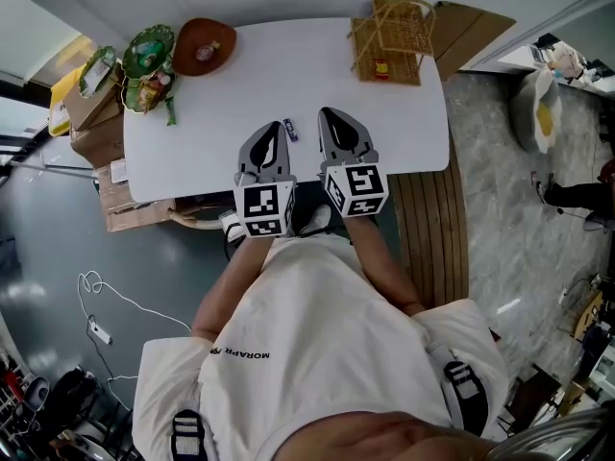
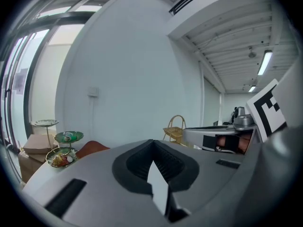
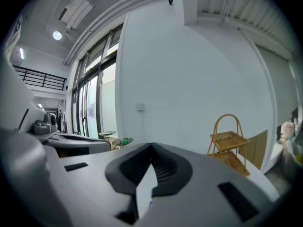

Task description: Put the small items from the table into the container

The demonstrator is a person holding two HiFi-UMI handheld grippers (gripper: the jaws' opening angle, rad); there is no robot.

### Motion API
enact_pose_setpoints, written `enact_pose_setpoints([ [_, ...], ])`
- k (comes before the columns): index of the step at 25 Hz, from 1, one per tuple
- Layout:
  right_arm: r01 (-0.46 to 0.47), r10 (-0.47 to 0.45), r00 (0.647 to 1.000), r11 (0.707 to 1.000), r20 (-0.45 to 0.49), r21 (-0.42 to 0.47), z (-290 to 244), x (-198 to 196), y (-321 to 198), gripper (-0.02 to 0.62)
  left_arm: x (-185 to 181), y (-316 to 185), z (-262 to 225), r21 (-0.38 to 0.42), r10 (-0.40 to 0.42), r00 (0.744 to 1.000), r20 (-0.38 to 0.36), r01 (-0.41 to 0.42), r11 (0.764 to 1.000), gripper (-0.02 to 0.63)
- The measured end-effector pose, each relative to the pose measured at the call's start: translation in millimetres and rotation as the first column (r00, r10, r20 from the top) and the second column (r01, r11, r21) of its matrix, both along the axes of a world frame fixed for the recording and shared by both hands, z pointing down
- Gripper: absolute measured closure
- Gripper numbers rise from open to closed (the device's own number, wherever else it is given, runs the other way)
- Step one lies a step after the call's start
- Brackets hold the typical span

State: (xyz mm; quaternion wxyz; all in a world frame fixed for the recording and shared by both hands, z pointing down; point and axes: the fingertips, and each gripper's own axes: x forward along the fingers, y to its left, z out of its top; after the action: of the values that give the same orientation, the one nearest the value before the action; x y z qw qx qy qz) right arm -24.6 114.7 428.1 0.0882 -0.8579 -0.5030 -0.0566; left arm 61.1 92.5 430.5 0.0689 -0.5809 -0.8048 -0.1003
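Head view: small packet (image 1: 290,130) lies on the desk (image 1: 288,65) between the left gripper (image 1: 271,131) and right gripper (image 1: 333,115), well apart from the wicker basket (image 1: 394,41) at the far corner. Left gripper view: jaws clenched, empty. Right gripper view: jaws clenched, empty; release them before lowering over the packet, since the basket stands on this side.

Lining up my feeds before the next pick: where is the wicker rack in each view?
Head view: wicker rack on the table, far right corner.
Left gripper view: wicker rack just right of centre.
Right gripper view: wicker rack at right, mid-height.
Shared landmark: green tiered stand, left of the rack everywhere.
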Motion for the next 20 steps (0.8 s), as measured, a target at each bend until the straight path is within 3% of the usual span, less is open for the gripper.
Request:
enact_pose_setpoints([
  [20,0.046,-0.046,0.999,0.998,-0.004,0.031,10.6,24.9,-1.9,0.581,21.5,-0.9,2.4,0.001,-0.052,0.998,0.025,0.052,0.999,0.601],
])
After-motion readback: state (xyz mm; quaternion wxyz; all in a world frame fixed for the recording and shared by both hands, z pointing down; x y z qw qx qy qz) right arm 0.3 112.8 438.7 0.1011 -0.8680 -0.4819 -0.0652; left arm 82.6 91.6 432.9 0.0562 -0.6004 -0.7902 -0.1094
